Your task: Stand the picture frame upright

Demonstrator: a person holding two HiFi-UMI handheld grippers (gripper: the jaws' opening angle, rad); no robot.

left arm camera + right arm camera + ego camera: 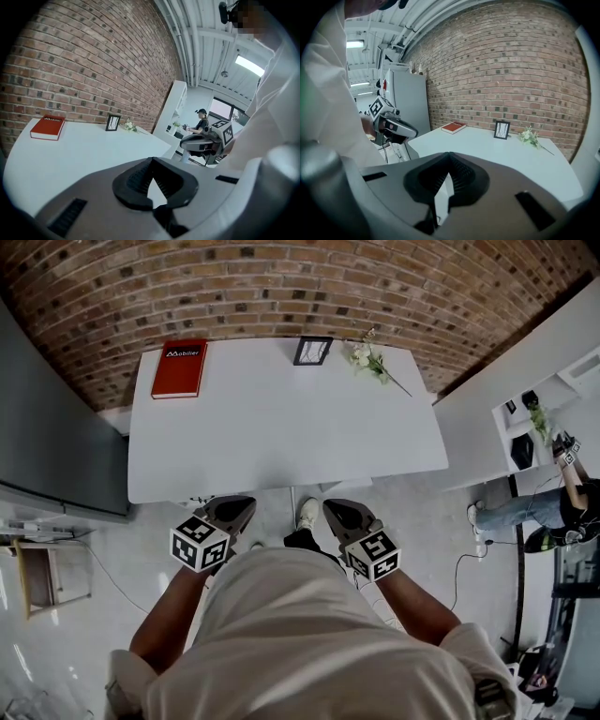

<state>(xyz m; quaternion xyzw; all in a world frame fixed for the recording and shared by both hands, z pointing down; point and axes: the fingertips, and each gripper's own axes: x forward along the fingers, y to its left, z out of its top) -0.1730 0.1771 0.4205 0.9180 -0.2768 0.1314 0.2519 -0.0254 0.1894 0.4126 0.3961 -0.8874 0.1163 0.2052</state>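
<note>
The black picture frame (312, 351) stands upright at the far edge of the white table (281, 442), against the brick wall; it also shows small in the left gripper view (112, 123) and the right gripper view (502, 130). Both grippers hang close to the person's body, short of the table's near edge and far from the frame. My left gripper (245, 505) (151, 160) is shut with nothing in it. My right gripper (331, 506) (449, 155) is shut and empty too. Each gripper shows in the other's view, pointing at the table.
A red book (180, 368) lies at the table's far left corner. A sprig of white flowers (368, 360) lies right of the frame. A grey cabinet (47, 427) stands left of the table, a white shelf unit (525, 418) to its right, with another person (562, 502) beyond.
</note>
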